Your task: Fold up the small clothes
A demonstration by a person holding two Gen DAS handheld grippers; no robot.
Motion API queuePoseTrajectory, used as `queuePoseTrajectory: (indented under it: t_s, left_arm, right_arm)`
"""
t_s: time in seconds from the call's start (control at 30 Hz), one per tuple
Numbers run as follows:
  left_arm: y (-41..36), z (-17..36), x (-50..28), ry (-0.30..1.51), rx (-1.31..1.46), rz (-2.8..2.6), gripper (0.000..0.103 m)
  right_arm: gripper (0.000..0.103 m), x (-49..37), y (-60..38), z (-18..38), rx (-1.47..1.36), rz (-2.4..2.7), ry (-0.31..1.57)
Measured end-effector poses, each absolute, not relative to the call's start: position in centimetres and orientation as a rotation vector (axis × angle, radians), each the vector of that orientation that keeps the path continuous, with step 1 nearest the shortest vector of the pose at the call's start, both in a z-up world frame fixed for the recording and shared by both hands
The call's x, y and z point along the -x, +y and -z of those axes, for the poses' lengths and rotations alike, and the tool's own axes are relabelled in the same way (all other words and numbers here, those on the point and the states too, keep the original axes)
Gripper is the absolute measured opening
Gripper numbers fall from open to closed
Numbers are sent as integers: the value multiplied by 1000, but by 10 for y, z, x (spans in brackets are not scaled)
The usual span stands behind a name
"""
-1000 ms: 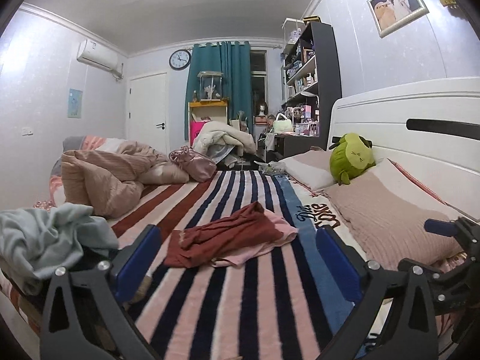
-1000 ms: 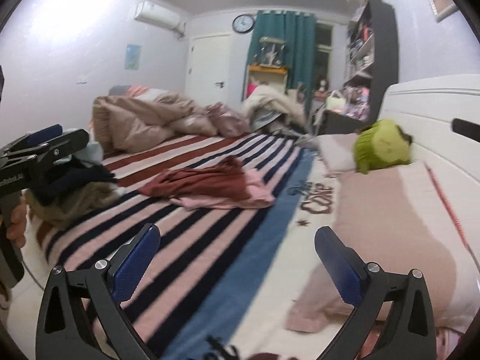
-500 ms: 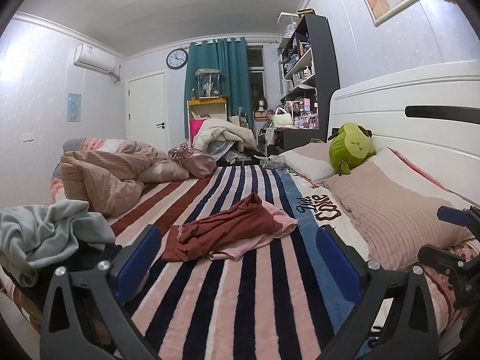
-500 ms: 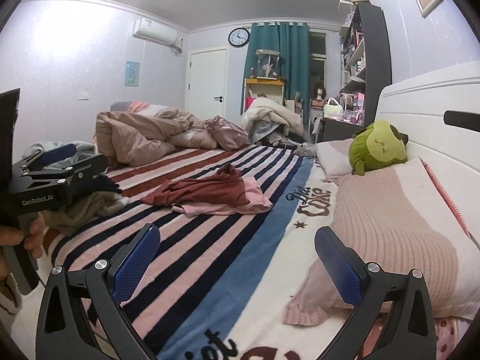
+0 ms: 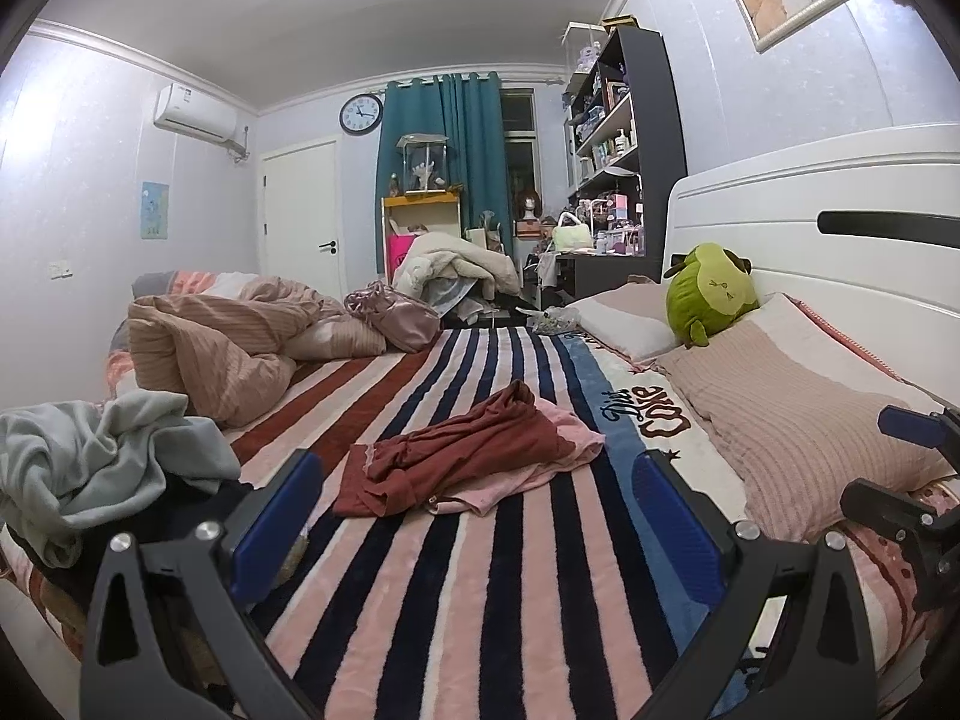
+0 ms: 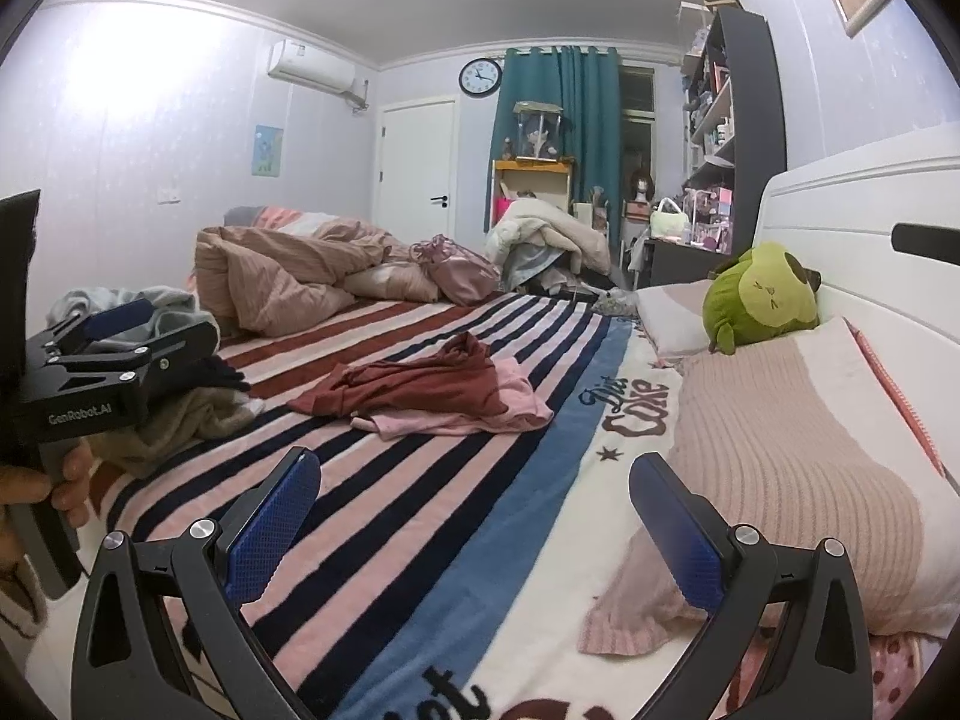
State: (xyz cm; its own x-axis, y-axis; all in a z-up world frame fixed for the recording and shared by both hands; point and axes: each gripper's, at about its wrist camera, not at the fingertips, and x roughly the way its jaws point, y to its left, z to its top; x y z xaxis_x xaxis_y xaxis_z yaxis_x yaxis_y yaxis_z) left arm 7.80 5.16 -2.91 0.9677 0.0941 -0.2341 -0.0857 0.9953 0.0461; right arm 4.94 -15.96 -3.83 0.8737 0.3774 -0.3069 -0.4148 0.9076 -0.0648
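A crumpled dark red garment (image 5: 456, 456) (image 6: 414, 387) lies on a pink garment (image 5: 540, 468) (image 6: 480, 414) in the middle of the striped blanket (image 5: 480, 570) (image 6: 420, 510). My left gripper (image 5: 474, 522) is open and empty, hovering near the bed's front edge, short of the clothes. My right gripper (image 6: 474, 528) is also open and empty, over the blue stripe to the right of the clothes. The left gripper (image 6: 114, 336) shows at the left of the right wrist view, held by a hand (image 6: 54, 480).
A heap of grey and dark clothes (image 5: 102, 468) (image 6: 168, 372) lies at the bed's left edge. A bunched duvet (image 5: 222, 354) sits at the far left. Pillows (image 5: 798, 420) (image 6: 798, 450), a green plush toy (image 5: 714, 294) (image 6: 762, 300) and the white headboard (image 5: 840, 222) line the right side.
Both grippers have pulled back and levelled, so the bed and the clothes sit lower and farther in view. Jaws stay open. The clothes have not moved.
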Motion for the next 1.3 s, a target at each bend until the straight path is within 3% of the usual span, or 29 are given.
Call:
queuePoseTrajectory:
  t_s: [1.3]
  left_arm:
    - [50, 34, -79, 242, -45, -98, 102]
  right_arm:
    - [103, -43, -151, 34, 96, -382, 281]
